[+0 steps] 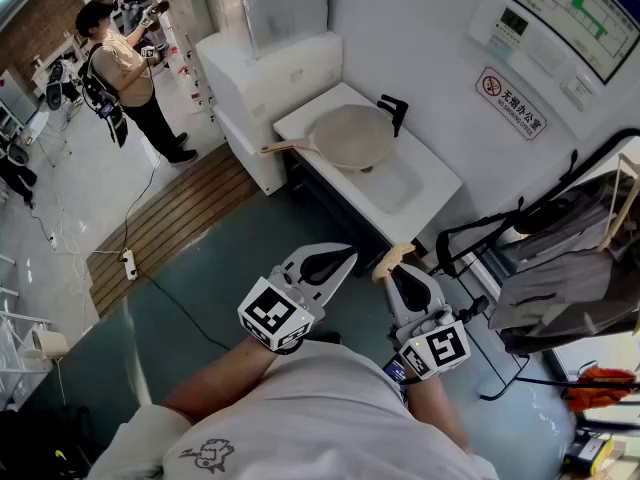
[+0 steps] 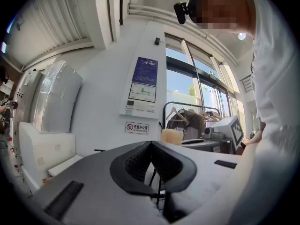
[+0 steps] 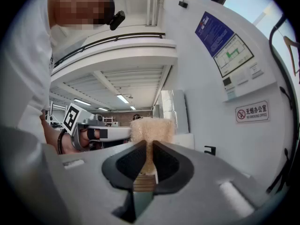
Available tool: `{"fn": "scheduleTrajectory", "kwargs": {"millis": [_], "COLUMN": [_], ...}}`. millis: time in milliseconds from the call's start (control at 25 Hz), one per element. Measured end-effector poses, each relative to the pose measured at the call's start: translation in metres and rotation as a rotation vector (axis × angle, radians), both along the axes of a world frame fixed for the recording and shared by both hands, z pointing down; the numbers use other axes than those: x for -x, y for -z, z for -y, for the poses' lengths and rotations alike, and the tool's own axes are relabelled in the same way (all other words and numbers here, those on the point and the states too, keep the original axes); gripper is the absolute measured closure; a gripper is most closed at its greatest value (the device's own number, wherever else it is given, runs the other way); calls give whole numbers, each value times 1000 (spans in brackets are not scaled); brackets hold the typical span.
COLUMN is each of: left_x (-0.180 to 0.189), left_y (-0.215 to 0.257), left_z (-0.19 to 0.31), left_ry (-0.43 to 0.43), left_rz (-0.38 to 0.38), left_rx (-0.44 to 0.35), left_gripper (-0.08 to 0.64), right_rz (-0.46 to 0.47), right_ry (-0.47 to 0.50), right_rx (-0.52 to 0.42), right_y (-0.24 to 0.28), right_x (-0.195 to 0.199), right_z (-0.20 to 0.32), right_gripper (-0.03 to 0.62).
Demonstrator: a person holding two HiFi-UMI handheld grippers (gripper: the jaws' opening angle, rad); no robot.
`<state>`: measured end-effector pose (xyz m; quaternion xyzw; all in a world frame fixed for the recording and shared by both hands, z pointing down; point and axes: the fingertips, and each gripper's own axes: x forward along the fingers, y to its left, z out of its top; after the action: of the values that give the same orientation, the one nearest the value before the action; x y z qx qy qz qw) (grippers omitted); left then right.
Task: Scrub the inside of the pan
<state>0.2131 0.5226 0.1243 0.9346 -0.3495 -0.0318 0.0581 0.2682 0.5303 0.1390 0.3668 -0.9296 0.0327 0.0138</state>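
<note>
Quick status from my end. The pan (image 1: 352,135) is sitting over the sink (image 1: 400,183) on the white desk (image 1: 437,173), just in front of the black faucet (image 1: 392,111). It's straight ahead of me and well apart from both tongs, with a stretch of floor (image 1: 230,258) in between, so no scrubbing yet.

The left tongs (image 1: 338,256) are closed with nothing in them; the left gripper view (image 2: 151,143) shows the pads meeting on air. The right tongs (image 1: 395,266) are clamped on a tan scrubby sponge (image 3: 151,125), and its top sticks up past the pads.

What matters for the approach is that the pan's long axis runs roughly across my view. The wooden handle (image 1: 285,148) pokes out to the left, off the desk edge, and the bowl sits to the right by the faucet. That puts the handle on my empty left side and the bowl more in line with the sponge hand. My guess is the left goes for the handle to steady it while the right brings the sponge into the bowl. Both have to close the whole gap first.
</note>
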Motion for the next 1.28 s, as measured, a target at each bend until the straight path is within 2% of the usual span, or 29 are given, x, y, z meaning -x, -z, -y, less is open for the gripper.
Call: {"fn": "scheduleTrajectory", "kwargs": {"millis": [200,400,760,960,1280], "left_x": [2,11,42,77,158], "left_y": [-3,-6,-13,-19,-19], "left_z": [4,11,41,69,135], "left_ry": [2,5,12,14,-7], "left_rz": [1,-1,-5,-13,-16], "left_rx": [5,15,23,32,31], "left_gripper": [561,561,561,561,561], "right_rz": [1,11,2,-6,-17], "right_ry": [-7,11,11,20,17], "right_rx": [0,41,44,50,47], "right_y": [-1,-7,-10,-15,-12], "right_x": [0,9,39,73,156], "right_z": [4,11,44,75,144], "right_gripper": [548,543,541,541,541]}}
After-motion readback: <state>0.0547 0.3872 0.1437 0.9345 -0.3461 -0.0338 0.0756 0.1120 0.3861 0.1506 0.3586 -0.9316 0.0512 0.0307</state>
